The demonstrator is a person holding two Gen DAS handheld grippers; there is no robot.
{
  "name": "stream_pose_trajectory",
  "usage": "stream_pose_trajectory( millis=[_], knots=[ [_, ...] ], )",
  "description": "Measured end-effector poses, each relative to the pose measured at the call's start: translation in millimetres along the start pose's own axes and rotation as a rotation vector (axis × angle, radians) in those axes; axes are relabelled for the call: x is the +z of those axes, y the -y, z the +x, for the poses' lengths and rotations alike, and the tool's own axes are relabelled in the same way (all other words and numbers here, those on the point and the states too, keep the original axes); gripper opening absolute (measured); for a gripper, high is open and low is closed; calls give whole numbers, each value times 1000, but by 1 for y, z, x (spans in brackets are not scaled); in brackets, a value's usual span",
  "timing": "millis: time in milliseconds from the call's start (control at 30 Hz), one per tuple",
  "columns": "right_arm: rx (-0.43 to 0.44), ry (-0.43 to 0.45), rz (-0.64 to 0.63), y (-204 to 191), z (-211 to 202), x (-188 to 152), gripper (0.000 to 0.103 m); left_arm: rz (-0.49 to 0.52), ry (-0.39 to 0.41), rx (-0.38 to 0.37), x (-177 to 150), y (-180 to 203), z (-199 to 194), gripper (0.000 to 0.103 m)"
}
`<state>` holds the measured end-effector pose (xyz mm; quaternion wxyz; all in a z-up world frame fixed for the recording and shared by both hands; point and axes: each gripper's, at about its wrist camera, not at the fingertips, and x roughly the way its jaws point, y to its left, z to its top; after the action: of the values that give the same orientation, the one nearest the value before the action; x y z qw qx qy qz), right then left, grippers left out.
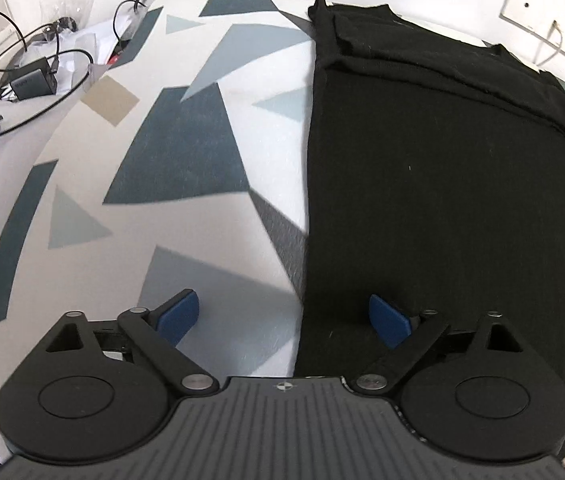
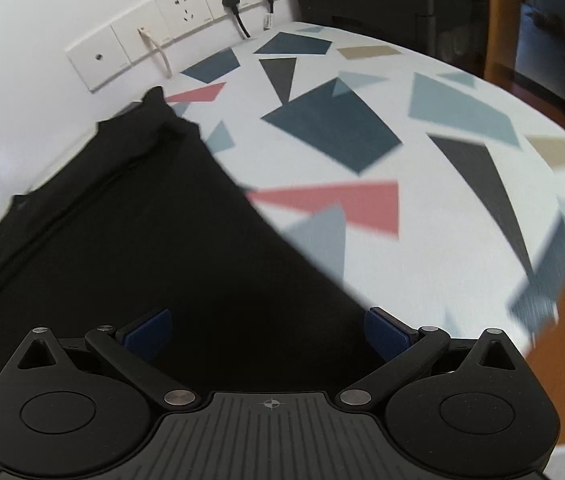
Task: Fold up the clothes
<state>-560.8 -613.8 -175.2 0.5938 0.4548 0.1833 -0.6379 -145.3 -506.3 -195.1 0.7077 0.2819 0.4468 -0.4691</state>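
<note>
- Black garment (image 1: 442,184): lies flat on the patterned cloth (image 1: 186,160), partly folded, with a doubled band across its far end. In the left wrist view it fills the field from 12 to 5 o'clock; in the right wrist view (image 2: 142,240) it runs from 9 to 6 o'clock.
- Left gripper (image 1: 284,320): jaws wide apart, nothing between them, straddling the garment's long left edge at 6 o'clock. One blue pad (image 1: 388,320) is over the fabric, the other over the cloth.
- Right gripper (image 2: 268,332): jaws wide apart and empty, poised over the garment's near part, close to its right edge at 6 o'clock.
- Wall sockets (image 2: 186,12): at 11 o'clock in the right wrist view, with plugs and cords hanging just beyond the garment's far corner.
- Charger and cables (image 1: 30,80): at 10 o'clock in the left wrist view, well apart from the garment.
- Risk: a pinch at the edge may catch the cloth along with the garment, or only its top layer, dragging the fold askew.
- Risk: uneven lifts by the two grippers would likely skew the next crease.
</note>
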Motion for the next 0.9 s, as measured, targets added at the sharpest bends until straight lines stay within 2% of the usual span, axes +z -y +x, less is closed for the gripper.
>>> stream_pose_trajectory(
  millis=[67, 233, 433, 600, 733, 900],
  knots=[
    [19, 30, 5, 1, -22, -15, 102, 17, -7, -8, -3, 0, 0, 101],
    [-15, 101, 49, 23, -66, -36, 102, 40, -12, -21, -6, 1, 1, 102],
    [-131, 176, 84, 66, -91, -46, 102, 51, -10, -33, -10, -1, 0, 103],
    [-154, 147, 86, 73, -63, -32, 102, 61, -32, -44, -7, -4, 2, 103],
    [-123, 137, 53, 56, -41, -16, 102, 24, -41, -24, -4, -2, 4, 103],
    [-74, 83, -88, 40, -13, 3, 102, -6, -49, -10, 0, -1, 6, 103]
  ],
)
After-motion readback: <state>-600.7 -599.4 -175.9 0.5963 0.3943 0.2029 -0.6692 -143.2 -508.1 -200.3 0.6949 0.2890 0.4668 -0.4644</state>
